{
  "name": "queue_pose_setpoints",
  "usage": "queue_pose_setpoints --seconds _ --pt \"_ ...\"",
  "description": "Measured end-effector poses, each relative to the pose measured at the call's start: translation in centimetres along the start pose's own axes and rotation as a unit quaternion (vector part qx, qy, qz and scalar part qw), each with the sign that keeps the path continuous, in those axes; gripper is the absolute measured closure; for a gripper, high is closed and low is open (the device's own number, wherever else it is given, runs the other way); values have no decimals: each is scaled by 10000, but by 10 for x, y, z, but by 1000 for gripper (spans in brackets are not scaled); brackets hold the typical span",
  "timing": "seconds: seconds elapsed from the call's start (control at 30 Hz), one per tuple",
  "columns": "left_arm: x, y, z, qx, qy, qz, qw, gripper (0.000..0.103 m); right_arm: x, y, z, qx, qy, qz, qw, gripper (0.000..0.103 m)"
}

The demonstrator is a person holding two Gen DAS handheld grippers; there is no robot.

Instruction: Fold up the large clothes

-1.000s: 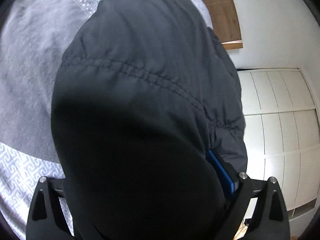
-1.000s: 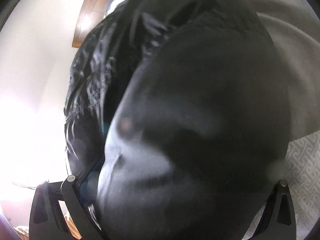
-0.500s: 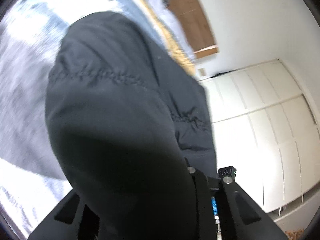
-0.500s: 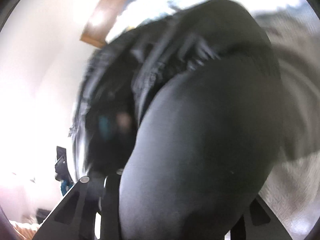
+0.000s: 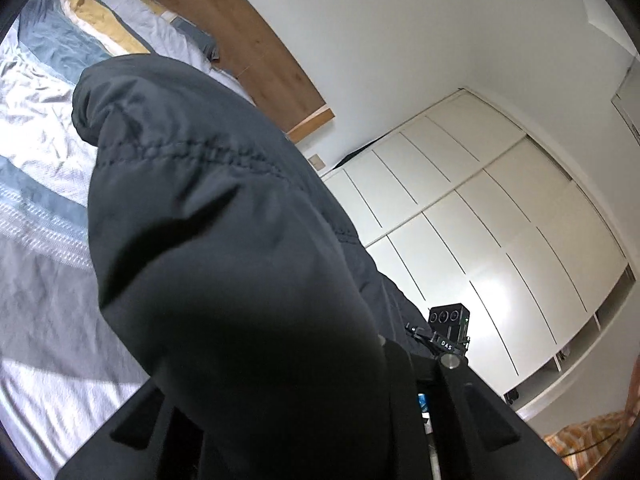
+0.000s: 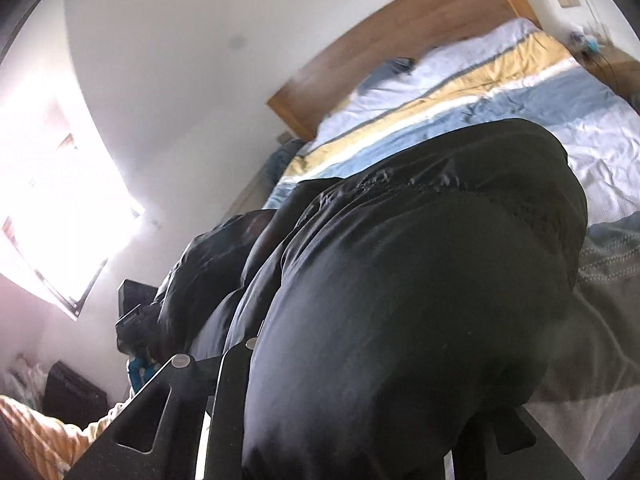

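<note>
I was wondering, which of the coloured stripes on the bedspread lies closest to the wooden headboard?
The pale lilac-white band at the top of the bedspread lies closest, right against the wooden headboard. The yellow stripe comes next, then the blue stripe.

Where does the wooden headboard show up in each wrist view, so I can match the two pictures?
Left wrist: the wooden headboard runs diagonally across the upper left, behind the dark jacket.
Right wrist: the headboard arcs across the upper centre-right, above the jacket.
Shared landmark: the striped duvet with its yellow band, directly below the headboard.
</note>
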State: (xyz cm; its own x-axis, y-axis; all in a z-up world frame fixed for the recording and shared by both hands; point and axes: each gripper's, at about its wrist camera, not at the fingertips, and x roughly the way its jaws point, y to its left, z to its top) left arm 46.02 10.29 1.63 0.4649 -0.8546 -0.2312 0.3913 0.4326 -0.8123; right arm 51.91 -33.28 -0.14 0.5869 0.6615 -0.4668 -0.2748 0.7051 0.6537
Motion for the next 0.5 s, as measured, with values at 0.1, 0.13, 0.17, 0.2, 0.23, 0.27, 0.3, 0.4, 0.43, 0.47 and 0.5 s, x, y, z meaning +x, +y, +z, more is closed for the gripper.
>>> queue_pose_setpoints --seconds 0.1,0.13,0.17,0.2,0.23,0.27,0.3,0.4,0.43,0.47,0.5 --pt "-21 5 -26 27 108 163 9998 88 -3 2 -26 57 111 13 9999 79" --pt "-23 14 -39 -73 194 255 9995 88 -12 -10 -37 154 171 -7 9997 79" --pt "-24 22 -49 -158 283 345 9989 88 -8 -14 -39 243 224 -32 9994 79" --pt "-23 32 -61 -215 399 505 9977 88 -3 -24 -54 384 325 -108 9987 79" --pt "-20 40 -70 -256 511 690 9960 88 3 -31 -67 470 430 -209 9977 79" --pt "-19 51 -83 -305 662 937 9929 88 5 -38 -77 524 519 -291 9968 79" --pt "-18 63 -95 -346 803 1163 9894 87 10 -45 -92 587 645 -394 9954 78" --pt "-23 94 -120 -555 953 1764 9781 82 12 -75 -126 920 808 -535 9910 76" --pt "-29 106 -125 -713 907 1913 9747 77 10 -86 -134 1068 770 -583 9896 72" --pt "-34 113 -125 -833 853 1971 9731 75 6 -96 -136 1136 761 -648 9885 70" --pt "-39 122 -124 -991 799 2002 9715 71 3 -108 -138 1196 772 -759 9869 64"
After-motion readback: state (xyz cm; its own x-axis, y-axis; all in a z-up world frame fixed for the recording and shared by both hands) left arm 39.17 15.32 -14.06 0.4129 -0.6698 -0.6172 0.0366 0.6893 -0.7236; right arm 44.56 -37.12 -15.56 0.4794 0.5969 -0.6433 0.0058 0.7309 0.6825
